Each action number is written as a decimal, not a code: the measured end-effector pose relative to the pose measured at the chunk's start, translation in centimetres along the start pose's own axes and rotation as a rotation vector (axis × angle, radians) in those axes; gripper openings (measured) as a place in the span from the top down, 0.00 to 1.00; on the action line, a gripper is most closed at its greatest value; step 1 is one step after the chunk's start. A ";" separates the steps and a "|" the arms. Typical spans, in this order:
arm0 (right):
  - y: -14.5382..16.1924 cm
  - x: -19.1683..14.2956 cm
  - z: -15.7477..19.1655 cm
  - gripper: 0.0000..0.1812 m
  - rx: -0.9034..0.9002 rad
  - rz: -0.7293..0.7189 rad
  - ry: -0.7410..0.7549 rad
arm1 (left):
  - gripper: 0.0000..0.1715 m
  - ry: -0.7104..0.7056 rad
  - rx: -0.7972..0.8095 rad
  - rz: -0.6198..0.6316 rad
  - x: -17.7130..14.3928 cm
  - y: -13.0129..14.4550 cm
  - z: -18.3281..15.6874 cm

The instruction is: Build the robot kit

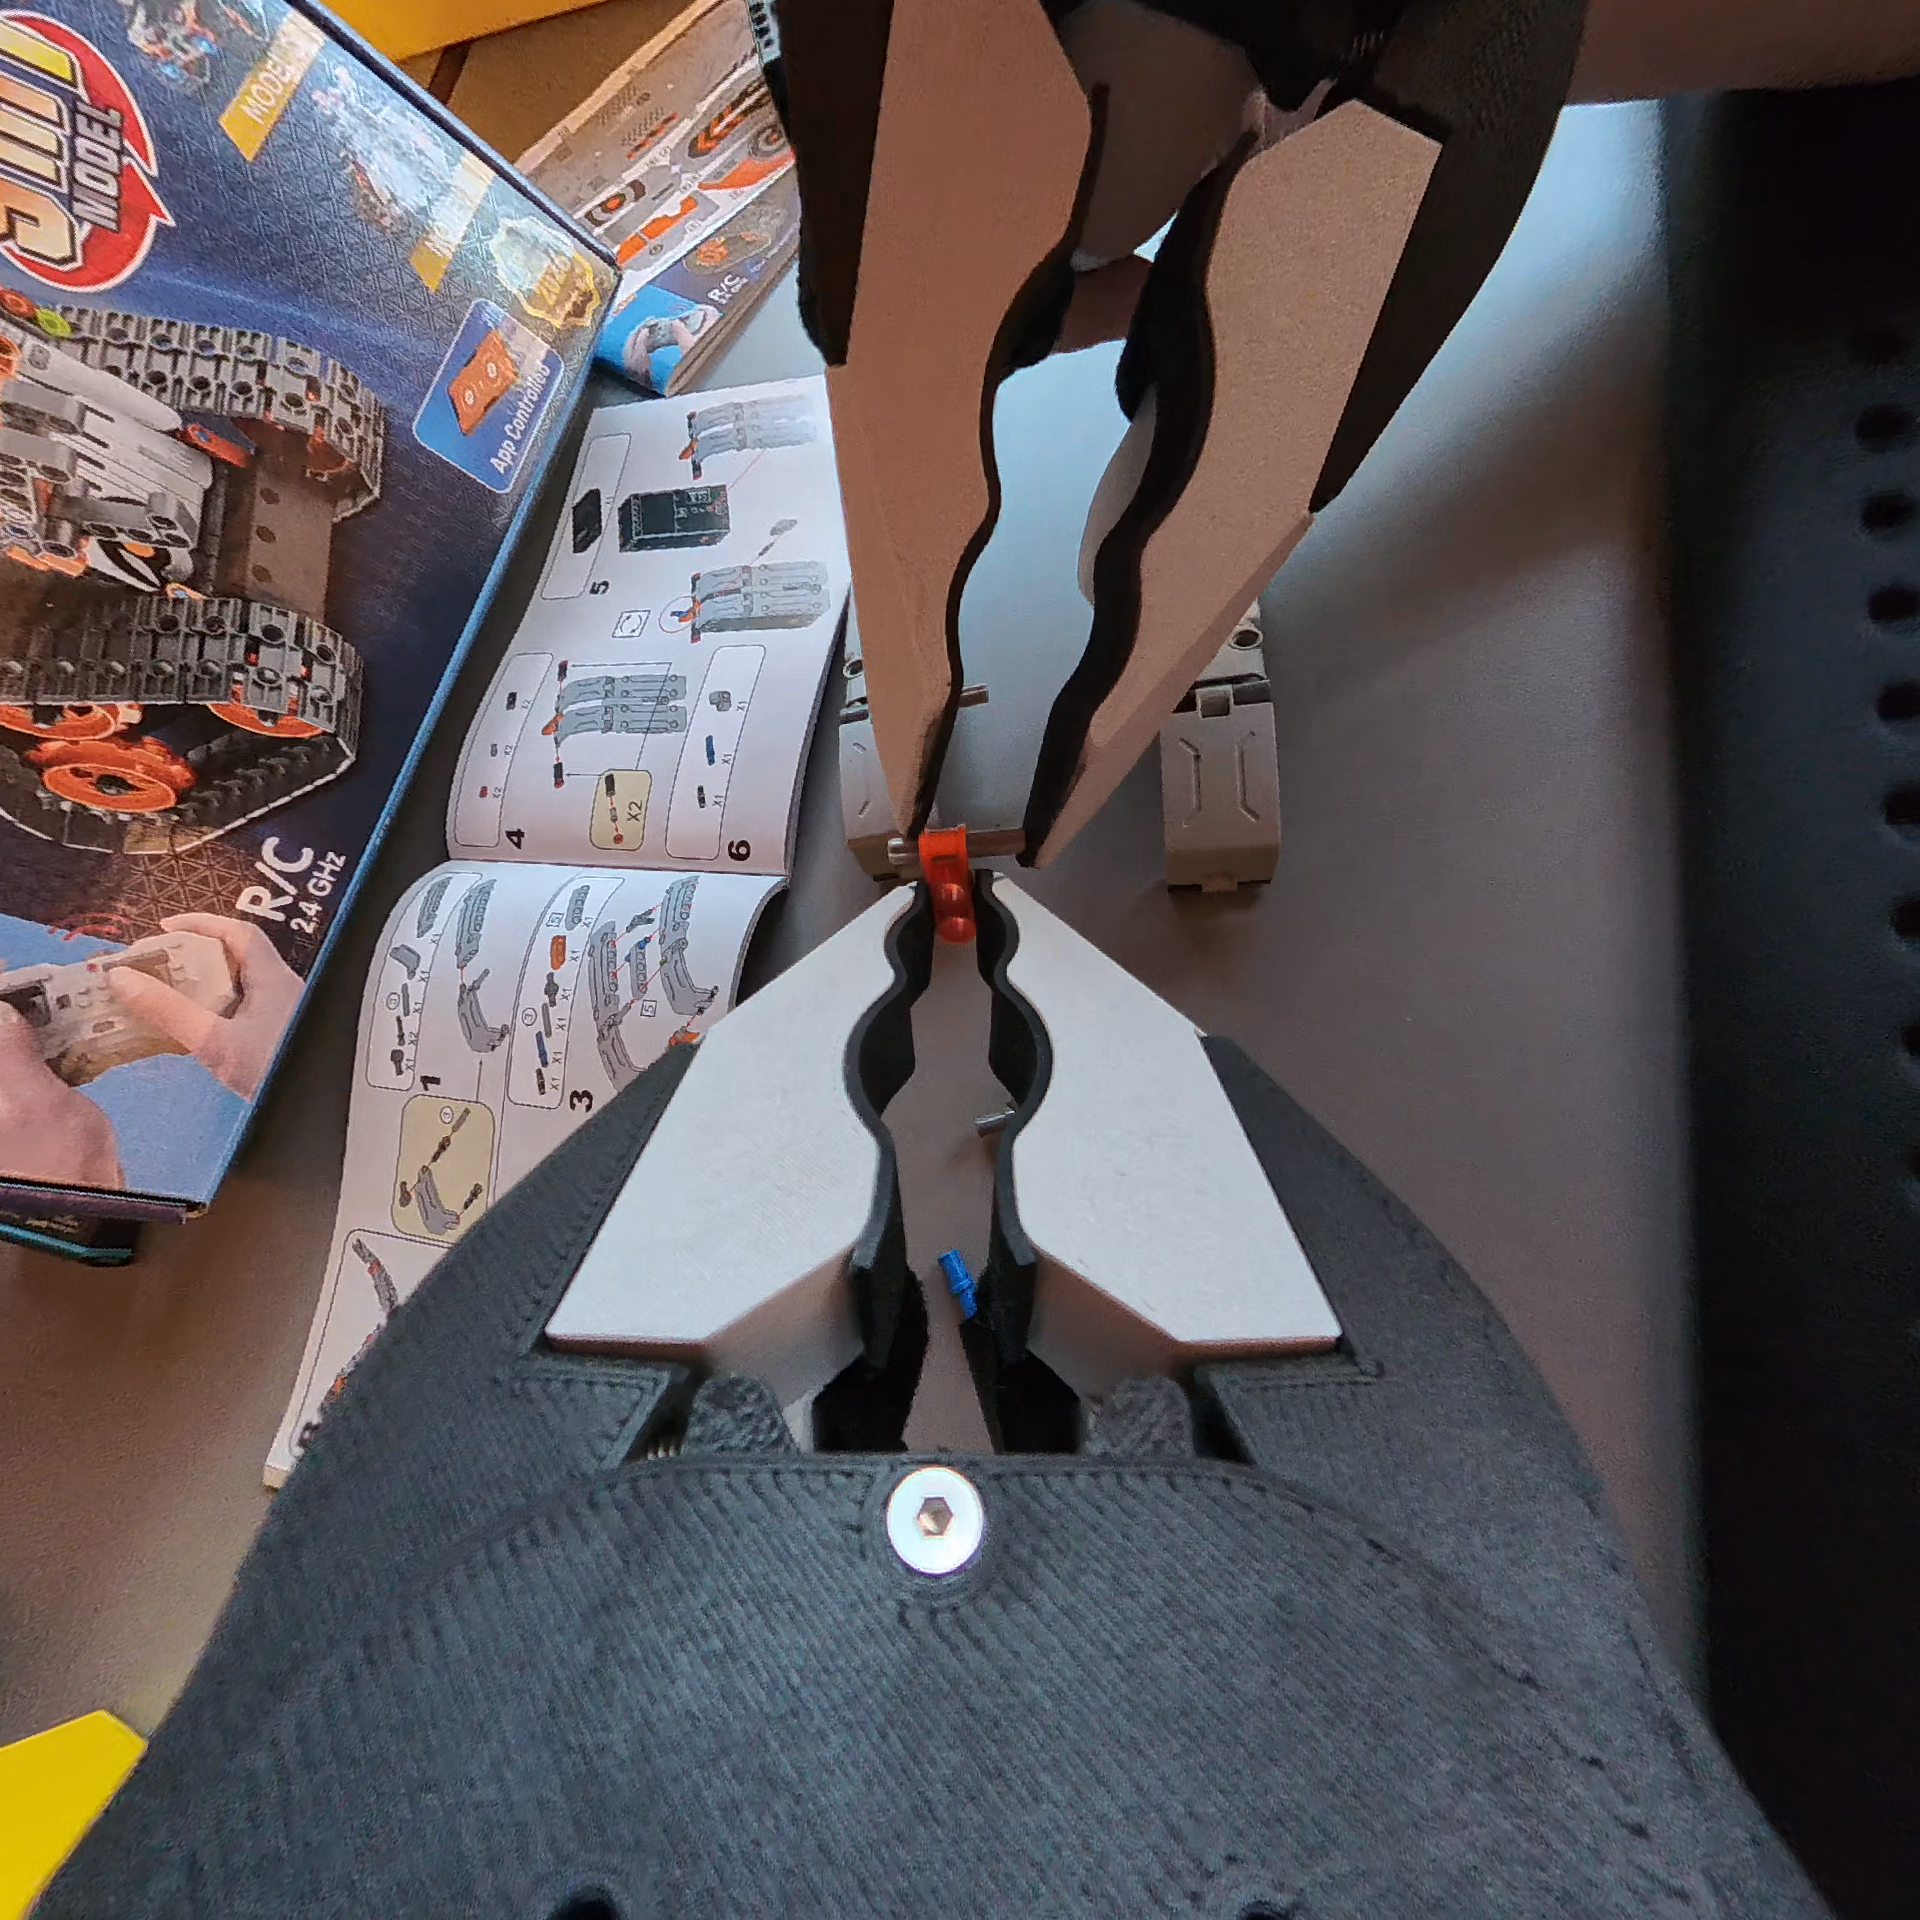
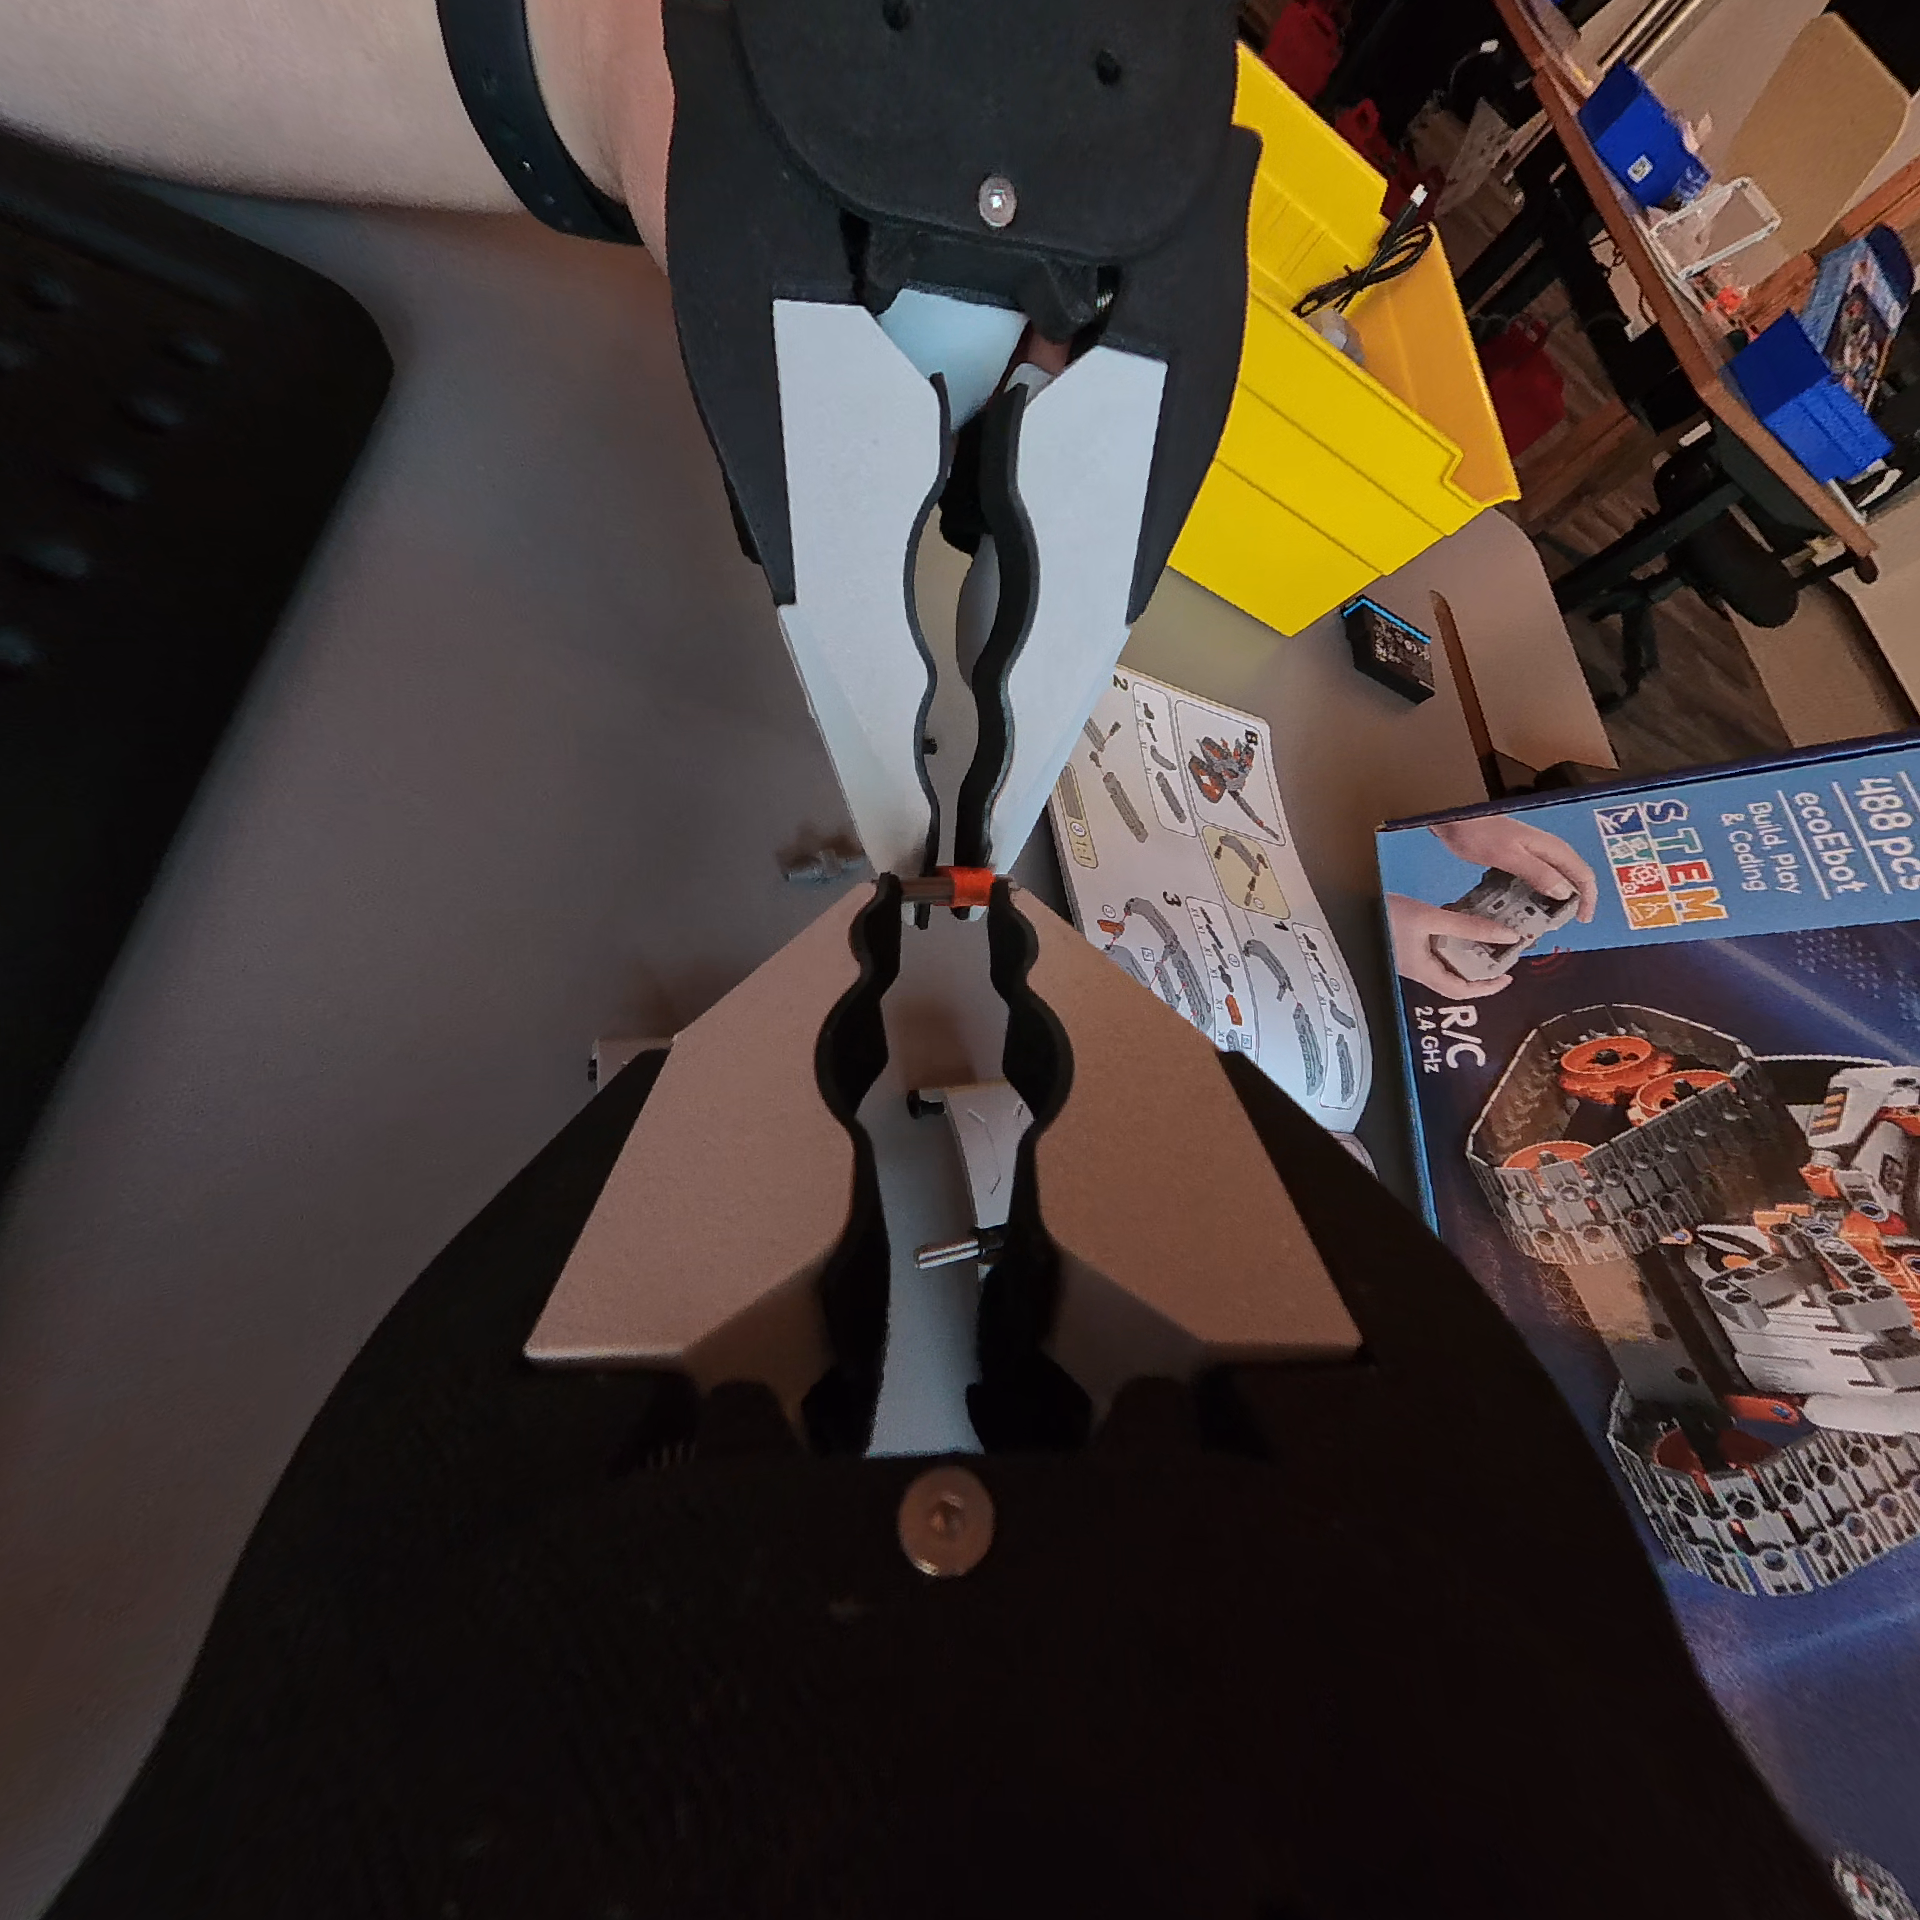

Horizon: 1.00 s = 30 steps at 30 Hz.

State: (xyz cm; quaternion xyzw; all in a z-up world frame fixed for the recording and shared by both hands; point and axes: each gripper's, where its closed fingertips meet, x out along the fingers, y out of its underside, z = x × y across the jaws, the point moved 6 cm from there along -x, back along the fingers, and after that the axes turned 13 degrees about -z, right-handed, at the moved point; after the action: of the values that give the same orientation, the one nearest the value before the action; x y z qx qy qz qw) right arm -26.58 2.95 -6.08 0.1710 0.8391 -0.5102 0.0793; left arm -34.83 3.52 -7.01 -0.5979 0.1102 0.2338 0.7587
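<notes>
Left gripper (image 1: 951, 896) clenched on an orange connector (image 1: 949, 883), right gripper (image 2: 943, 896) clenched on a grey pin (image 2: 928, 890); keep both aligned, pressing straight together.

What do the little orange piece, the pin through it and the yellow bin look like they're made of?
Orange piece: likely plastic, saturated colour, slight gloss. Pin: looks like metal from its grey sheen, though it could be grey plastic. Yellow bin: moulded plastic, smooth and uniformly bright.

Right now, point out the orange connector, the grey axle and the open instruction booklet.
orange connector (image 1: 948, 883): left wrist view, its body.
grey axle (image 2: 923, 889): right wrist view, bare shaft.
instruction booklet (image 1: 665, 644): left wrist view, upper page.
</notes>
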 end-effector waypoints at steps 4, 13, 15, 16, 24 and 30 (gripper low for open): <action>-0.1 -0.1 -0.1 0.91 0.007 -0.018 0.005 | 0.96 -0.009 -0.006 -0.009 -0.1 -0.2 0.1; 0.2 0.1 -0.1 0.91 0.022 -0.013 -0.001 | 0.97 -0.014 -0.005 0.016 0.0 0.1 0.0; 0.2 0.1 -0.1 0.91 0.026 -0.016 -0.002 | 0.97 -0.015 -0.004 0.016 0.0 0.1 0.0; 0.2 0.1 -0.1 0.91 0.026 -0.015 -0.002 | 0.96 -0.016 -0.002 0.018 0.0 0.1 0.0; 0.3 0.2 -0.1 0.91 0.028 -0.004 -0.003 | 0.96 -0.024 0.011 0.039 0.1 0.1 0.0; 0.4 0.3 -0.1 0.91 0.030 -0.002 -0.001 | 0.96 -0.026 0.011 0.045 0.1 0.2 0.0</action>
State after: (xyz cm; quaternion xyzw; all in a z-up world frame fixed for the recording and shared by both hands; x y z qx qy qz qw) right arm -26.68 3.26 -6.39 0.1712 0.8316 -0.5228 0.0767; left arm -34.78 3.54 -7.21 -0.5879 0.1150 0.2581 0.7580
